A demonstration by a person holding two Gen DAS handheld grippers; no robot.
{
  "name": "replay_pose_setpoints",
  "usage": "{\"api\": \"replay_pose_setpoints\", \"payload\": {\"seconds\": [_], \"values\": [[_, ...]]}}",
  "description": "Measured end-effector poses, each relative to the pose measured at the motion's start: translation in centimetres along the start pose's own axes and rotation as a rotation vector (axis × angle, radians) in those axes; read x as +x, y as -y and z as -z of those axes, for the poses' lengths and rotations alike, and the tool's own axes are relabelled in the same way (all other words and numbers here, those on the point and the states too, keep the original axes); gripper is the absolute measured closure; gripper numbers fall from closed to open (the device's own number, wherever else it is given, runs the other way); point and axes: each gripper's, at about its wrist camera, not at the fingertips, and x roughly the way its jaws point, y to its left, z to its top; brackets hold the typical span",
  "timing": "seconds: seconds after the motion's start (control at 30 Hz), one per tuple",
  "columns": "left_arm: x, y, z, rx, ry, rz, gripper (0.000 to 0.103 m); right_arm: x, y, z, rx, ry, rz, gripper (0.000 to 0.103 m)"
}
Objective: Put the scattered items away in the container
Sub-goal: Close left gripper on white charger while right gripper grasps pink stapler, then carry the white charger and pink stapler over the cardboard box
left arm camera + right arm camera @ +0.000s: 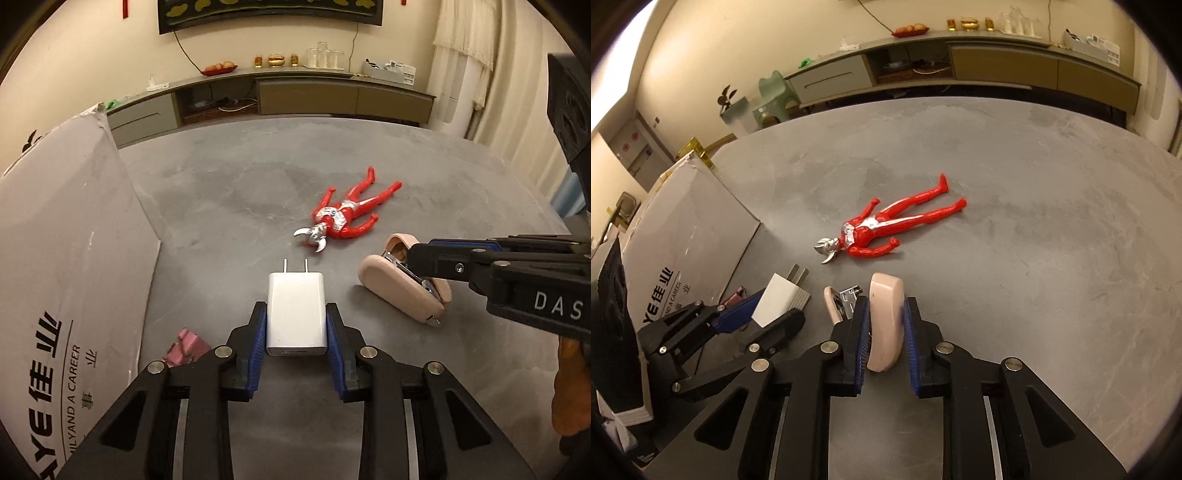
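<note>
The left tool (296,325) squeezes the white plastic plug charger (296,314), the right tool (885,325) pinches the pink open stapler (882,325), which could slip and drop.

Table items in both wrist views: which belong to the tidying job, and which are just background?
Job:
white charger, in left gripper
pink stapler, in right gripper
red action figure
small pink item
cardboard box

Background:
sideboard
fruit plate
curtain
</note>
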Motion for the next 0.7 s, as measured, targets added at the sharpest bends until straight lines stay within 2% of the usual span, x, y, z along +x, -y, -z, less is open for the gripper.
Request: {"api": "replay_pose_setpoints", "payload": {"seconds": [0.2,0.47,0.5,0.7], "values": [[-1.6,0.1,0.4,-0.024,0.011,0.022,0.072,-0.5,0.5,0.5,0.040,-0.003,-0.008,0.084],[-4.5,0.2,0.4,-0.048,0.049,0.073,0.072,-1.8,0.9,1.3,0.076,0.006,-0.014,0.091],[-4.7,0.3,0.5,-0.048,0.047,0.082,0.072,-2.0,1.0,1.5,0.083,0.006,-0.018,0.097],[-5.9,0.6,1.4,-0.061,0.041,0.105,0.072,-3.3,0.8,2.8,0.096,0.012,-0.028,0.098]]}}
